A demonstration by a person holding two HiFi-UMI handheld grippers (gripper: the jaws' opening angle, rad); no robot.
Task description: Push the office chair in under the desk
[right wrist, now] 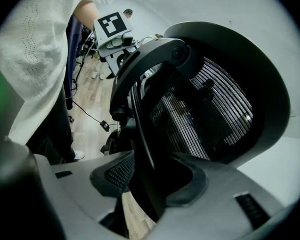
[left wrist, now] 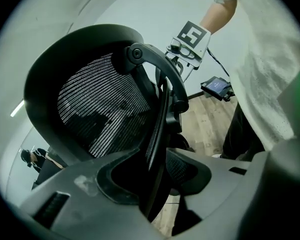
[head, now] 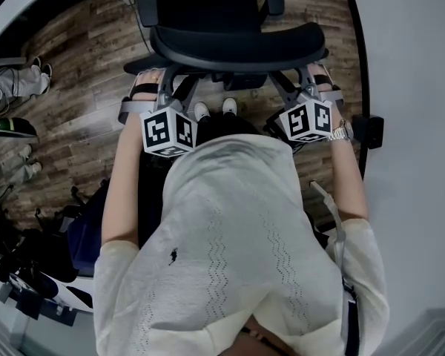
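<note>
Nearest the head view: person's white knit top (head: 237, 251), both bare forearms reaching forward and down.

Office chair (head: 237, 47) stands directly ahead on the wood floor (head: 81, 65), its back toward the person, seat beyond it. Toes of white shoes (head: 201, 110) sit just behind the chair's base.

Left gripper (head: 172, 80): fingers clamped on the left side of the chair's back. Its own view shows the gripper (left wrist: 155, 179) with the thin black rim of the mesh back (left wrist: 100, 109) running down between the two fingers, pads on either side of it.

Right gripper (head: 293, 80): same hold, mirrored. In its view the gripper (right wrist: 150, 179) has the rim of the mesh back (right wrist: 205, 109) pinched between the fingers. Wristwatch (head: 341, 132) on that arm.

Desk: not certain. A pale-edged surface (head: 30, 17) shows at the far left corner; cannot tell whether that is it, or whether the chair is lined up with it.

Step in hand, as judged: grip is made on both sides, push not finished, since the whole chair is in open floor.

Next move calls for an even forward push from both arms so the chair rolls straight without swivelling. Keep both clamps firm; the rim is thin and could slip.
</note>
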